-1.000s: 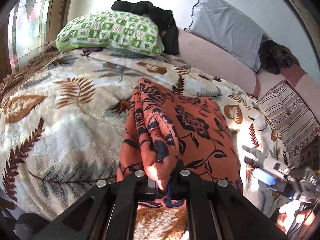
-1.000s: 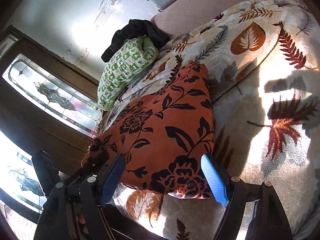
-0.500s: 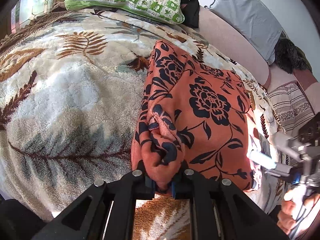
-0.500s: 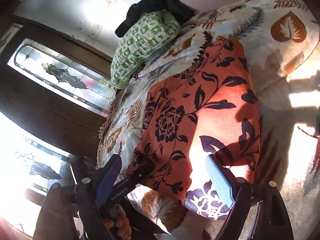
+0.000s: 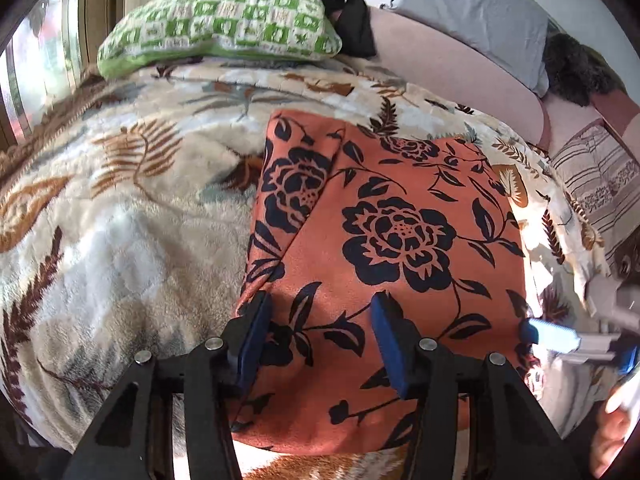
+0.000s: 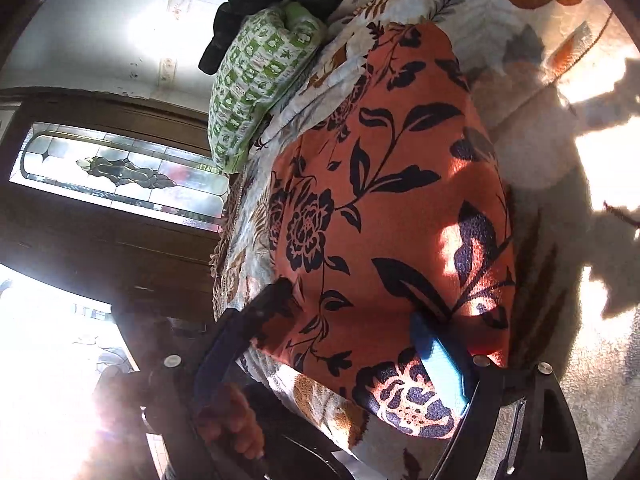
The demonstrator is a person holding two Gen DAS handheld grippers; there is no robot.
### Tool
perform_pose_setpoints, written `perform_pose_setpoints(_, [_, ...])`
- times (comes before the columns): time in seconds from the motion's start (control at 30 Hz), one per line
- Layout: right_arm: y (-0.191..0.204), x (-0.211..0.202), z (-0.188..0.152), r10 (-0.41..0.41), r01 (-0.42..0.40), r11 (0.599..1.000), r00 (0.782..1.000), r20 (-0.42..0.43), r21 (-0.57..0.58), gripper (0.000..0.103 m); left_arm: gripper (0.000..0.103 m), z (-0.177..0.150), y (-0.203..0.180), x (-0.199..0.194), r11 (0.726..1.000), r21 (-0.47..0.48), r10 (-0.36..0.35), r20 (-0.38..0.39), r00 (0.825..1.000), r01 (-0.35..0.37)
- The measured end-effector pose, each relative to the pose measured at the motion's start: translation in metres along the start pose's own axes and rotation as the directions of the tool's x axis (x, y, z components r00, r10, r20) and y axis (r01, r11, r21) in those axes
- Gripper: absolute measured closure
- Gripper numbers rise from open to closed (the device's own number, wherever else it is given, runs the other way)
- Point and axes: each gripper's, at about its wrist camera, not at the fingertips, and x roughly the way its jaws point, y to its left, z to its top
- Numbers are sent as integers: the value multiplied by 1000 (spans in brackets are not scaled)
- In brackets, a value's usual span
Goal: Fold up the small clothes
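An orange cloth with a dark floral print [image 5: 400, 232] lies folded and flat on the leaf-patterned blanket [image 5: 100, 220]. My left gripper [image 5: 322, 304] hovers over its near left part. Its jaws are opening, and the blue pads stand apart with the cloth lying flat beneath them, not pinched. My right gripper [image 6: 328, 328] stands open and wide over the near right corner of the cloth [image 6: 392, 200], one pad [image 6: 440, 360] resting above the fabric. In the left wrist view the right gripper's pale blue pad [image 5: 552, 336] shows at the cloth's right edge.
A green checked pillow [image 5: 216, 28] and a black garment [image 5: 344, 4] lie at the far end of the bed. A grey pillow [image 5: 472, 12] leans on the pink headboard, with a striped cushion [image 5: 600, 184] to the right. A dark door with stained glass [image 6: 120, 172] is beside the bed.
The left gripper has let go of the bunched fold it pinched and its jaws have spread; the cloth now lies flat. Both grippers have sunk closer to the cloth.
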Motion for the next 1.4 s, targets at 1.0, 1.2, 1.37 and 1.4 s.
perform_pose_setpoints(1.0, [-71, 26, 133, -96, 93, 984, 995, 12, 149, 20, 34, 40, 3, 44, 998, 67, -18, -55, 998, 22])
perform_pose_setpoints(1.2, [-40, 30, 126, -228, 227, 974, 970, 88, 21, 69, 23, 37, 15, 54, 998, 7, -61, -86, 994, 62])
perform_pose_setpoints(1.37, [-57, 10, 108, -181, 165, 976, 976, 118, 139, 34, 25, 35, 25, 24, 994, -68, -93, -45, 995, 90])
perform_pose_setpoints(1.4, [-48, -1, 101, -166, 152, 982, 977, 135, 110, 29, 25, 32, 25, 11, 994, -51, -101, -16, 995, 100])
